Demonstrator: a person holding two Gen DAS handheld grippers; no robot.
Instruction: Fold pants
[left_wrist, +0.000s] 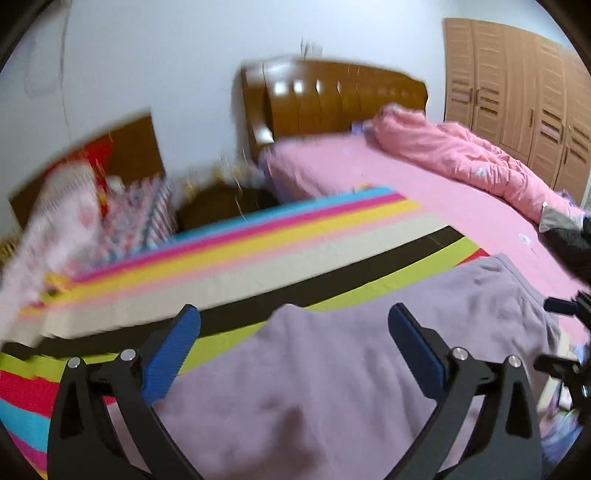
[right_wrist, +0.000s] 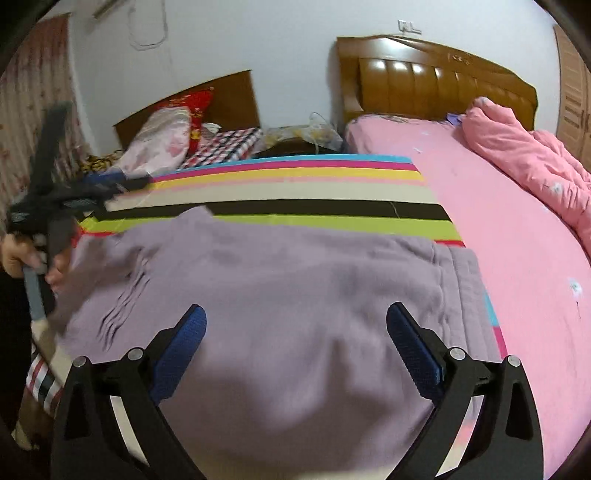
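Lilac pants (right_wrist: 295, 273) lie spread flat on a striped sheet (right_wrist: 295, 192) at the bed's near end, with the ribbed waistband (right_wrist: 461, 280) to the right. My right gripper (right_wrist: 295, 321) hovers just above the pants with its blue pads wide apart and nothing between them. My left gripper (left_wrist: 293, 325) is open too, over the pants' (left_wrist: 351, 369) left part, and it holds nothing. In the right wrist view a hand (right_wrist: 18, 258) carries the left gripper, blurred, at the left edge. Black parts of the right gripper show at the right edge of the left wrist view.
The pink bed sheet (right_wrist: 498, 221) stretches to the right, with a bunched pink quilt (right_wrist: 517, 147) by the wooden headboard (right_wrist: 424, 85). Pillows (right_wrist: 166, 140) and a second headboard stand at back left, and a wardrobe (left_wrist: 517, 92) at far right. A dark nightstand sits between the beds.
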